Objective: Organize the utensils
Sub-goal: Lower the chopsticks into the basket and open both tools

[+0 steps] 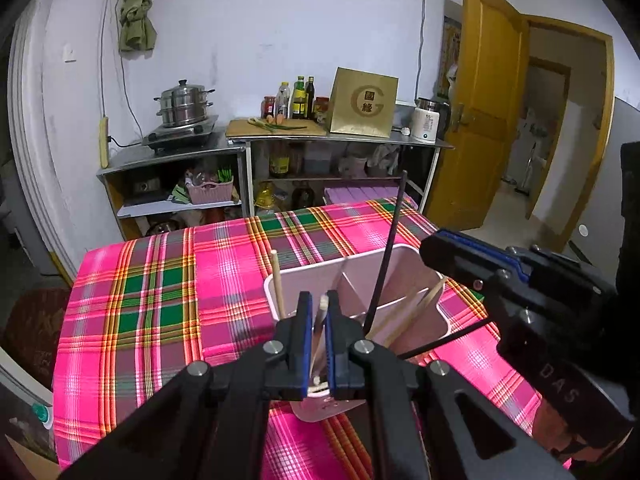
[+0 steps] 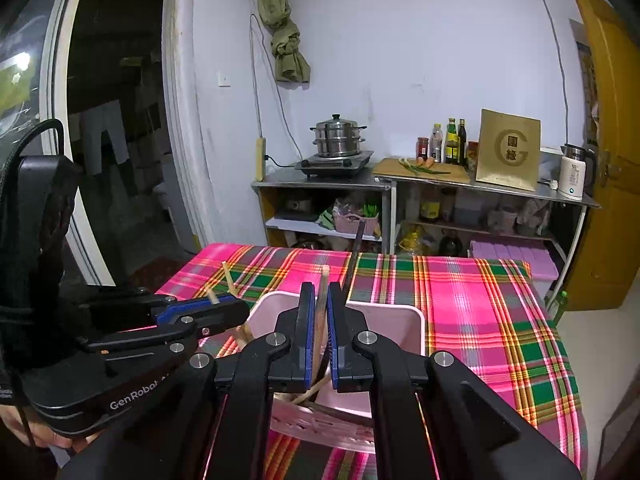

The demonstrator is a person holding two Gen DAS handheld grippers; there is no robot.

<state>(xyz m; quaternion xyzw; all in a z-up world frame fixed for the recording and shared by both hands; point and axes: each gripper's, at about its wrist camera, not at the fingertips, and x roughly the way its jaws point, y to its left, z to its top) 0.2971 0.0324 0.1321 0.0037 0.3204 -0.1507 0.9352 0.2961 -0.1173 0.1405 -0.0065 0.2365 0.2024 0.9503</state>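
Downward-tilted, both claws (image 1: 319, 312) (image 2: 318, 304) clamped on chopsticks (image 1: 322, 308) over holder (image 1: 394, 280).

Pink-green plaid tablecloth (image 1: 160, 300), pale pink utensil holder (image 1: 396, 264)

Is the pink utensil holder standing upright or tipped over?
Upright: the pink utensil holder rests on the plaid tablecloth with its open mouth upward.

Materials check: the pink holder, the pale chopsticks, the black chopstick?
Holder: looks like moulded plastic, matte pale pink, thin smooth walls and divider. Pale chopsticks: probably wood or bamboo, unfinished tan, dull. Black chopstick: dark, smooth; lacquered wood or plastic, can't tell which.
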